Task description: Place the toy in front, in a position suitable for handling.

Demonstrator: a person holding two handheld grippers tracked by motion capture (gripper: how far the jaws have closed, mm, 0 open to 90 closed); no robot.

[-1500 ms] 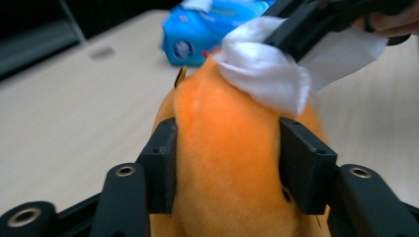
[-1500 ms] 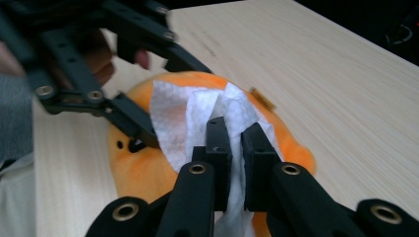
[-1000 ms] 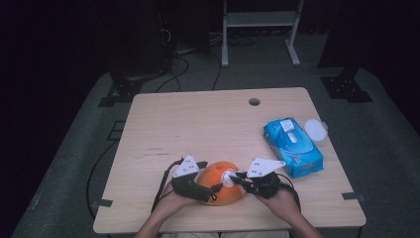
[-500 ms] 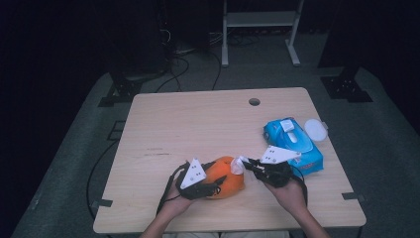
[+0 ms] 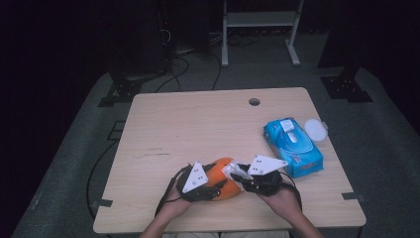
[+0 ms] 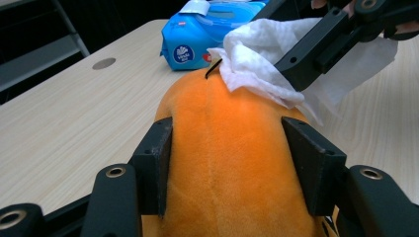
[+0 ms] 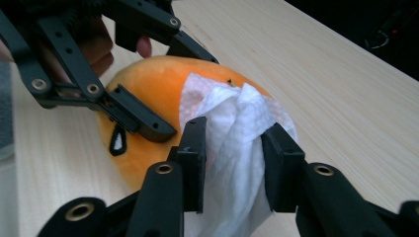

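Note:
An orange plush toy [image 5: 221, 172] lies near the table's front edge. My left gripper [image 5: 214, 187] is shut on it, its pads pressed into the toy's [image 6: 227, 163] sides after easing open slightly. A white wipe [image 5: 232, 171] rests on the toy's top end. My right gripper [image 5: 238, 177] comes in from the right, and its jaws have just been opening. In the right gripper view the wipe [image 7: 232, 123] sits loosely bunched between those parted jaws, draped on the plush [image 7: 148, 84]. The left gripper view shows the wipe [image 6: 257, 54] under one black jaw of the right gripper [image 6: 316, 44].
A blue pack of wet wipes [image 5: 292, 146] lies at the table's right side, with a round white lid [image 5: 315, 130] beside it. A cable hole [image 5: 254, 101] sits near the far edge of the wooden table [image 5: 198, 129]. Dark floor, cables and a white stand lie beyond.
My left gripper has closed in over the plush from its left. The right gripper swung up toward the blue pack, then came back onto the toy with the wipe.

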